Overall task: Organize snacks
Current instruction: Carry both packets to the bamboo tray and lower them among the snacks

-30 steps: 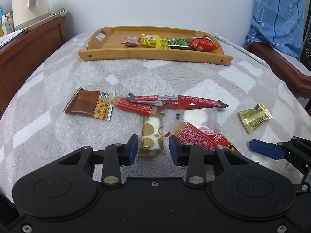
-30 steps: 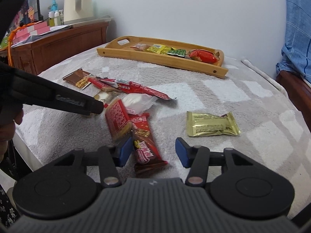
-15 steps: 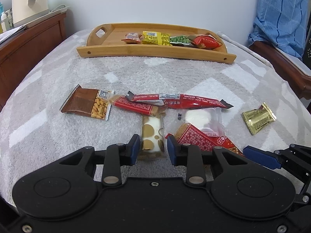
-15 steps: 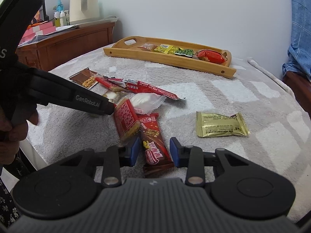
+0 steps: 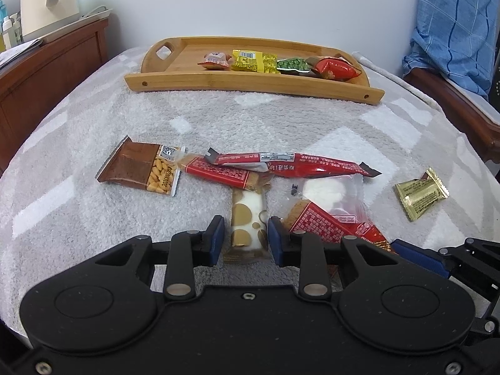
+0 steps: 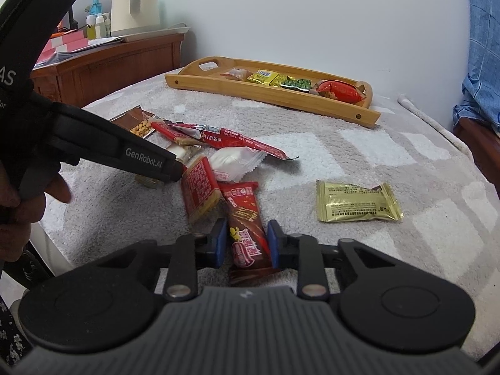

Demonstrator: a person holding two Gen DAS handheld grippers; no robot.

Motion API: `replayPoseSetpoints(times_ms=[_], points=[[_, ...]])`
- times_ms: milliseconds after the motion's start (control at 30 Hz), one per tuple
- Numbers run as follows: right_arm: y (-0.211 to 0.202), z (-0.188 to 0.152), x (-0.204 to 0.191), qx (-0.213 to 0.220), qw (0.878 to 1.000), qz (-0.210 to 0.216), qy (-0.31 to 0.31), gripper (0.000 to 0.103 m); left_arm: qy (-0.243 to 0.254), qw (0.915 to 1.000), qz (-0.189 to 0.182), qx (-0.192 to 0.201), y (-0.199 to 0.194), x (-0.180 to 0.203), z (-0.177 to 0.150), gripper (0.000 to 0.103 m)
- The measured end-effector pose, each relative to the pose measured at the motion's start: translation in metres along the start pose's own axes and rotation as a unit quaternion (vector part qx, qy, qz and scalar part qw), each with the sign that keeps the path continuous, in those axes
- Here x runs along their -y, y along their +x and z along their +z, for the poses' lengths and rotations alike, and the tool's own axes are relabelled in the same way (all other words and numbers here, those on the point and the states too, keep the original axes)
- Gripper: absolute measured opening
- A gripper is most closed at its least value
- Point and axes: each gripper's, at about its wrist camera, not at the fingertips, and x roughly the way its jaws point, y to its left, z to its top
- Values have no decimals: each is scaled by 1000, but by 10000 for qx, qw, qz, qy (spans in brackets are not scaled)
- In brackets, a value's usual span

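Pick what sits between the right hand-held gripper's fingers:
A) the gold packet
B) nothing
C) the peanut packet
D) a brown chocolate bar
D: in the right wrist view the right hand-held gripper has its blue pads against the sides of the brown chocolate bar; the gold packet lies apart on the blanket.

Left wrist camera looks down along its fingers, close over the blanket (image 5: 93, 218), toward the tray (image 5: 250, 86); right wrist camera looks likewise from further right; both share the tray and scattered snacks.
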Motion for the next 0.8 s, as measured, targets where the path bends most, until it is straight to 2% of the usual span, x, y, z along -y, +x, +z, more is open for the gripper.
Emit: replayPoseSetpoints(times_ms=[67, 333, 600, 800], points=[[-1, 0, 0, 50, 10000, -18, 36, 28, -20, 10000, 27, -18, -2, 0, 1, 21], [-12, 0, 6, 335, 9987, -303, 221, 27, -110, 9999, 20, 2, -12, -1, -2, 21], [-19, 4, 13, 404, 9969, -507, 455, 27, -61, 10000, -9, -38, -26, 1, 0, 21], [-24, 11, 16, 408, 9946, -731, 612, 27, 25, 10000, -17, 92, -42, 0, 10, 21]])
